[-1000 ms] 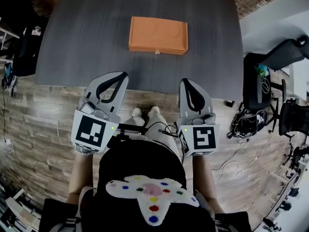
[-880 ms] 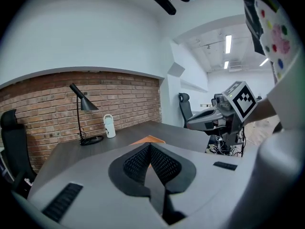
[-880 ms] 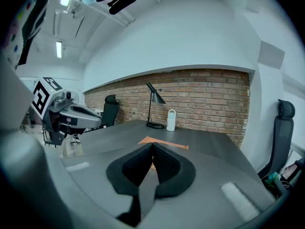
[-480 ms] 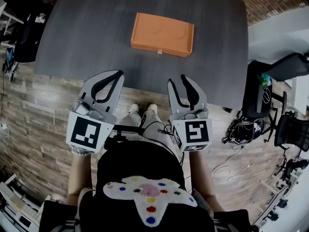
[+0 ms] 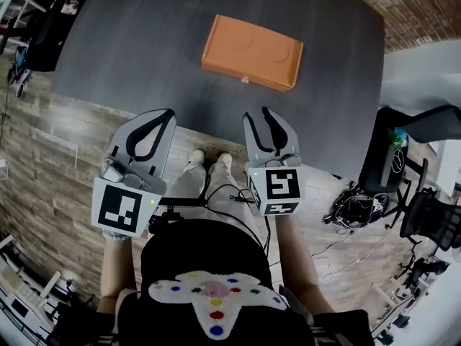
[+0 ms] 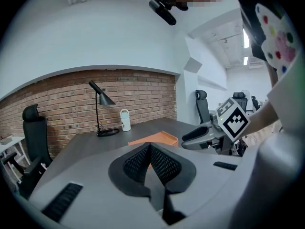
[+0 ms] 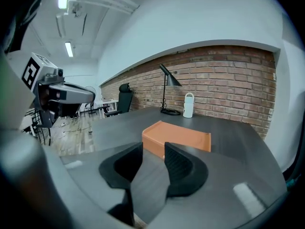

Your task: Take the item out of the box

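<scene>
A shut orange box (image 5: 252, 43) lies flat on the dark grey table (image 5: 137, 42), its small latch facing me. It also shows beyond the jaws as the box (image 6: 155, 139) and the box (image 7: 178, 137). Both grippers hang in front of the table's near edge, well short of the box. My left gripper (image 5: 166, 114) is shut, pads meeting at the tip, with nothing held; its tip (image 6: 150, 146) points at the box. My right gripper (image 5: 258, 114) stands open and empty, a clear gap (image 7: 152, 147) between its pads.
A black desk lamp (image 7: 167, 92) and a white bottle (image 7: 188, 105) stand at the table's far side by a brick wall. Office chairs (image 5: 414, 121) and cables crowd the floor to the right. More chairs (image 5: 39, 27) stand at the left.
My right gripper's jaws have gone from shut to open. Both grippers have drifted a little left and up in the head view, and the box now sits tilted further right.
</scene>
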`<state>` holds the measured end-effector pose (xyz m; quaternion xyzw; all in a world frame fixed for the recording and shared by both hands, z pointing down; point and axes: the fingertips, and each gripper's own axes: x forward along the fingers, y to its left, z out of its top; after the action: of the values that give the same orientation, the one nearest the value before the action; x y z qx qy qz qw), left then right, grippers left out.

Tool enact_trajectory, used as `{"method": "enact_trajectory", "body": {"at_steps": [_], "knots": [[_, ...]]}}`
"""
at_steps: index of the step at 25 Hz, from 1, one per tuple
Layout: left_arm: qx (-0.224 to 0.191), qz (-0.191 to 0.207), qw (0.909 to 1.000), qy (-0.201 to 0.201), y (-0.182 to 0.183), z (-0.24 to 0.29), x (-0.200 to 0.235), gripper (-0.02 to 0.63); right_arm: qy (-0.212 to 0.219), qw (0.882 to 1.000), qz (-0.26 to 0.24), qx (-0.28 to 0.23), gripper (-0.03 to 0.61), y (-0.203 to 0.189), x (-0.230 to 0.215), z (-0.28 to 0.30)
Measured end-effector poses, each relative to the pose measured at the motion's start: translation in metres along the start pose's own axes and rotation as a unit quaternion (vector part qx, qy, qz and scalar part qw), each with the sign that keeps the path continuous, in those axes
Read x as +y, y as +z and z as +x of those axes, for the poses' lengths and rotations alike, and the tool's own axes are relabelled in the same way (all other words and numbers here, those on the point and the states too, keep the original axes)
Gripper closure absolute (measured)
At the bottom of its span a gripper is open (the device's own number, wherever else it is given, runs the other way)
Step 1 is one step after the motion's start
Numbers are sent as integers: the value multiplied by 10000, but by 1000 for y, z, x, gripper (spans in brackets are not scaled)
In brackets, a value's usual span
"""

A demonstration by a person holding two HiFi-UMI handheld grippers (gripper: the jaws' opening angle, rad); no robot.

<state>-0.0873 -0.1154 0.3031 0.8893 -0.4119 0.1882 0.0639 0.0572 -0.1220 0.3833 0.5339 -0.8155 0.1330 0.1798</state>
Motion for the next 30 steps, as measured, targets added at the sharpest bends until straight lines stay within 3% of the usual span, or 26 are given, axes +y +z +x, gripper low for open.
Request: {"method": "enact_trajectory", "body": {"at_steps": [6, 23, 30], "knots": [[130, -139, 9995, 256, -11, -1, 6, 609, 15, 9998, 48, 213, 468, -19, -8, 28], [288, -474, 9963, 653, -29, 2, 23, 610, -298, 9962, 110, 812, 468, -63, -29, 97], [428, -375, 9962, 665, -34, 13, 24, 610, -355, 9940, 264, 1004, 468, -77, -40, 121]]}}
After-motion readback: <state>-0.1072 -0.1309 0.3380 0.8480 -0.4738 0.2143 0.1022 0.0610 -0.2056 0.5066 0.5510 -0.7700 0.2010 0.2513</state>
